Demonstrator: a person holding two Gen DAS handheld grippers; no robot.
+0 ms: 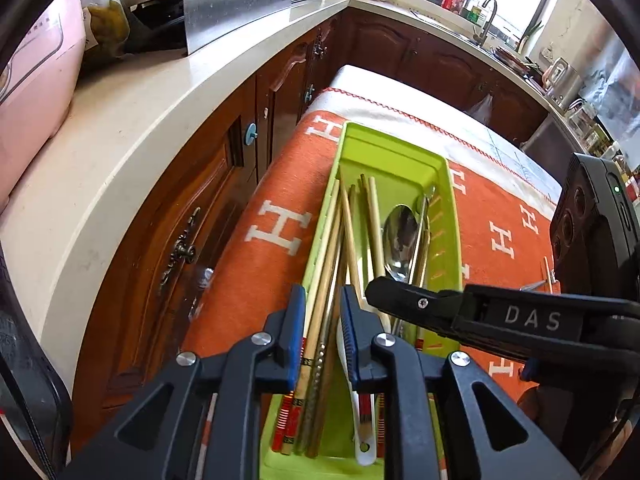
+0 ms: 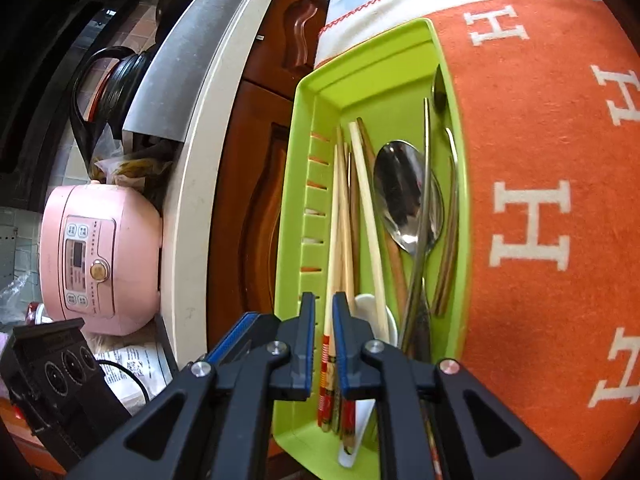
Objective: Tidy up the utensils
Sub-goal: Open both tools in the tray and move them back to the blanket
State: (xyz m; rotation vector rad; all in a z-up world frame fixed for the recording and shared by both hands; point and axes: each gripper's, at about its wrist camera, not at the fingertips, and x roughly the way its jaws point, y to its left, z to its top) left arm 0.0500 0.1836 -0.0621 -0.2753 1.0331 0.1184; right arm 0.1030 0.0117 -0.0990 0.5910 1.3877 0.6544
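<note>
We find the left gripper slightly parted over chopsticks, its pads clear of them. The right gripper likewise straddles one without pinching. Their lower ends are hidden. All lie in the tray, beside a spoon.

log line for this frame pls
left gripper: open over chopsticks | right gripper: open | green tray: holds spoon
</note>
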